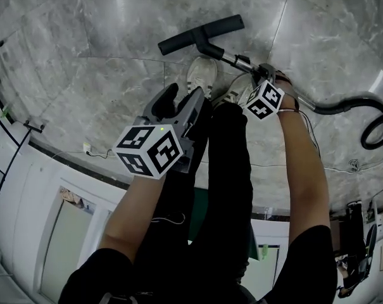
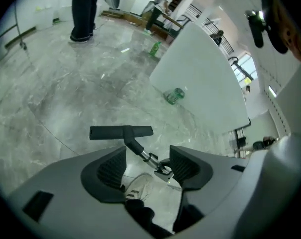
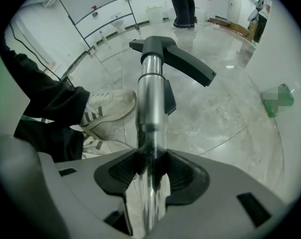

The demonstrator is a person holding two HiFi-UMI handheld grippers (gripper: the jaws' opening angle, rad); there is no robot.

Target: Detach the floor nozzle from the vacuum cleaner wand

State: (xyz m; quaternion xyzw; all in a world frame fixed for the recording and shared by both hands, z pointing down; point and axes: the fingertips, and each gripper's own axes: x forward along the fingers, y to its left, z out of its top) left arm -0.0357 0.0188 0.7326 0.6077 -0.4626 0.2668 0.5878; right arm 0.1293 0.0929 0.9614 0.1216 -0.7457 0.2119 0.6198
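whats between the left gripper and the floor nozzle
A white shoe and bare floor, in the head view; the left gripper is open, short of the floor nozzle.

Both forearms (image 1: pixel 302 163) reach steeply down toward the floor, side by side. The left claw (image 1: pixel 183 101) hangs nearer the body, jaws spread wide with nothing pinched between them. The right claw (image 1: pixel 268 76) sits lower and further out, its pads clamped on the chrome wand (image 3: pixel 150 98).
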